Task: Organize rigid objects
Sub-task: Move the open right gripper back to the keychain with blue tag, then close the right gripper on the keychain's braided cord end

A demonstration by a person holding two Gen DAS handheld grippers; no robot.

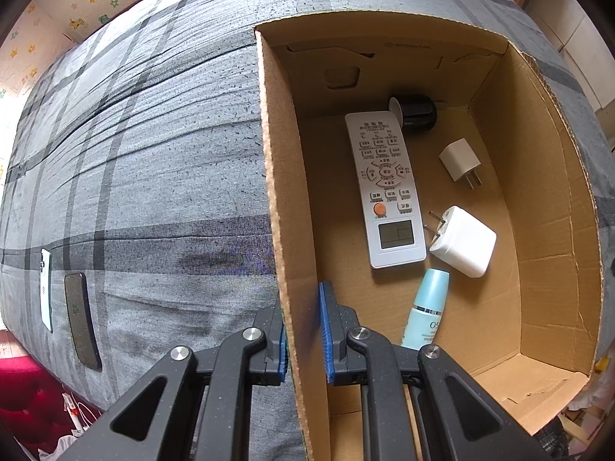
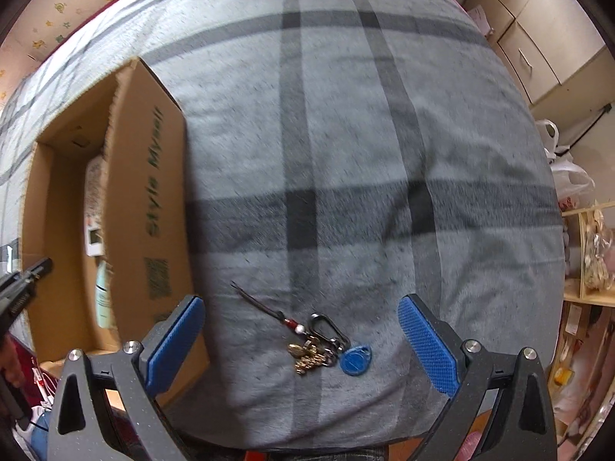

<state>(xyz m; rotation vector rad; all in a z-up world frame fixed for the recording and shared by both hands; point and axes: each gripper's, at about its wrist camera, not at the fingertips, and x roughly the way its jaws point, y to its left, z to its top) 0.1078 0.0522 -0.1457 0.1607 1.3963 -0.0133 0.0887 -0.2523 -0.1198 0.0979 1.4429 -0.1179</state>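
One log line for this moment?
left tongs: shut on box wall | right tongs: open over keys | remote: in box

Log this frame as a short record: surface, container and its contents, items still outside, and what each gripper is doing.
surface: plaid bedspread
container: open cardboard box on the bed
in box: remote control, small white charger, large white charger, teal bottle, black cylindrical item
outside box: key bunch with blue fob; two phones lying on the bedspread
left gripper: closed on the box's left wall, one finger inside, one outside
right gripper: open, fingers either side of the keys, holding nothing
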